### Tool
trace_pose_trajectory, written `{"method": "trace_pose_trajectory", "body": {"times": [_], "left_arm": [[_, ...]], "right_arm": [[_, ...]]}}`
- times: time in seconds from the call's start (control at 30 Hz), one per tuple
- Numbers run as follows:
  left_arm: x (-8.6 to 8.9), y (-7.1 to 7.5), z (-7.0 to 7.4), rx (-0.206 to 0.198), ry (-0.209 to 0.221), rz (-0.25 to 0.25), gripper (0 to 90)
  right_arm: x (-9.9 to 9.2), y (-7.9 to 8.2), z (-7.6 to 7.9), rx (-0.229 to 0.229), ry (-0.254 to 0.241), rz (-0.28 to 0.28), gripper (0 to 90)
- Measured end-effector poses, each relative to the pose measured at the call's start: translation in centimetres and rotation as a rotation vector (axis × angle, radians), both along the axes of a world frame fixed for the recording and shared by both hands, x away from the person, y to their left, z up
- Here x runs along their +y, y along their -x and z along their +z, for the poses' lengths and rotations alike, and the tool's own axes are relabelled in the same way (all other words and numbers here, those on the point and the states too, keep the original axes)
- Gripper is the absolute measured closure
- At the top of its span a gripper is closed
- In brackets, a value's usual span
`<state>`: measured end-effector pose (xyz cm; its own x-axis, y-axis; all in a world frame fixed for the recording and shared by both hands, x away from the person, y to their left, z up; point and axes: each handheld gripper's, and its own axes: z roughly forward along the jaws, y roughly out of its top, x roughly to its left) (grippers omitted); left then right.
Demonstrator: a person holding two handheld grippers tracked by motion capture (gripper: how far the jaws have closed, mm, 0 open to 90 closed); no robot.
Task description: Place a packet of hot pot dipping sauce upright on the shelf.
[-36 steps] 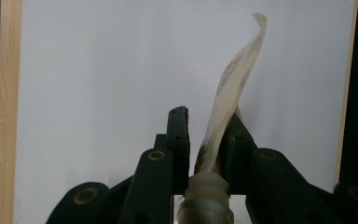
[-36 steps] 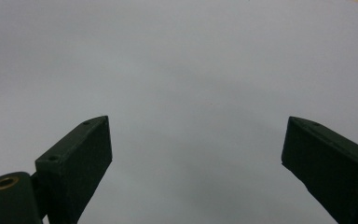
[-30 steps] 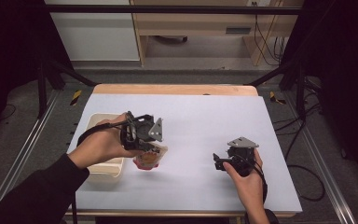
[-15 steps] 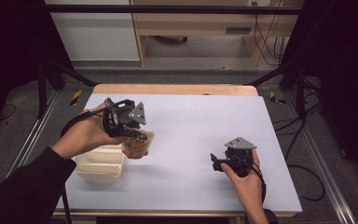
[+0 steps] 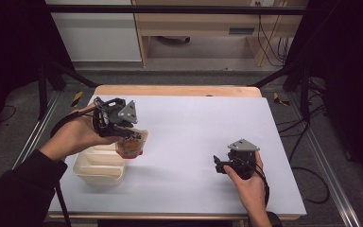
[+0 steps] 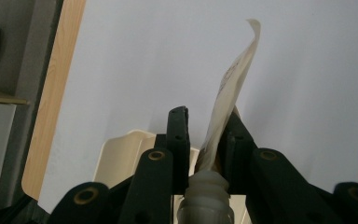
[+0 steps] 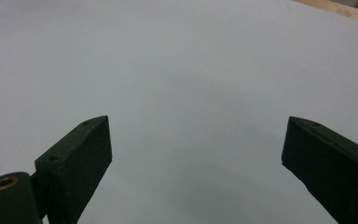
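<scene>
My left gripper (image 5: 124, 130) is shut on the top edge of a beige pouch (image 5: 132, 144) with a red bottom. It holds the pouch lifted over the white table, just beyond the right end of a cream tray (image 5: 99, 166). In the left gripper view the jaws (image 6: 205, 136) pinch the thin pouch (image 6: 233, 88), which curls upward, with a white ribbed spout between the jaw bases and the tray (image 6: 120, 155) below. My right gripper (image 5: 220, 163) rests low near the table's front right, open. Its jaws (image 7: 196, 149) stand wide apart with nothing between them.
The white tabletop (image 5: 203, 123) has a wooden back edge (image 5: 175, 90). Black frame legs and cables stand on the floor to both sides. A cabinet and a shelf are behind the table.
My left gripper has carried the pouch up and to the left, away from me, uncovering more of the tray. The right gripper has barely moved.
</scene>
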<state>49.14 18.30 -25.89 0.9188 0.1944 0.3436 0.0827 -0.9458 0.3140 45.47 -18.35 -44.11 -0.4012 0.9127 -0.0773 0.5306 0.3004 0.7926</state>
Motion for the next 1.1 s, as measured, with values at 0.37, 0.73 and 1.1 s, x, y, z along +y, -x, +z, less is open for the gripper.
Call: {"method": "trace_pose_trajectory", "body": {"times": [0.37,0.73,1.1], "left_arm": [[1.6,0.4,0.3,-0.005,0.005,-0.009,76.3],[3.3,1.3,0.9,-0.031,0.027,0.007,76.3],[4.0,1.9,0.9,-0.029,0.019,0.001,76.3]], "right_arm": [[0.4,-0.1,-0.3,-0.003,0.02,0.048,6.3],[0.5,0.1,-0.2,-0.021,0.016,0.072,6.0],[1.0,0.3,-0.2,-0.045,0.062,0.112,5.6]]}}
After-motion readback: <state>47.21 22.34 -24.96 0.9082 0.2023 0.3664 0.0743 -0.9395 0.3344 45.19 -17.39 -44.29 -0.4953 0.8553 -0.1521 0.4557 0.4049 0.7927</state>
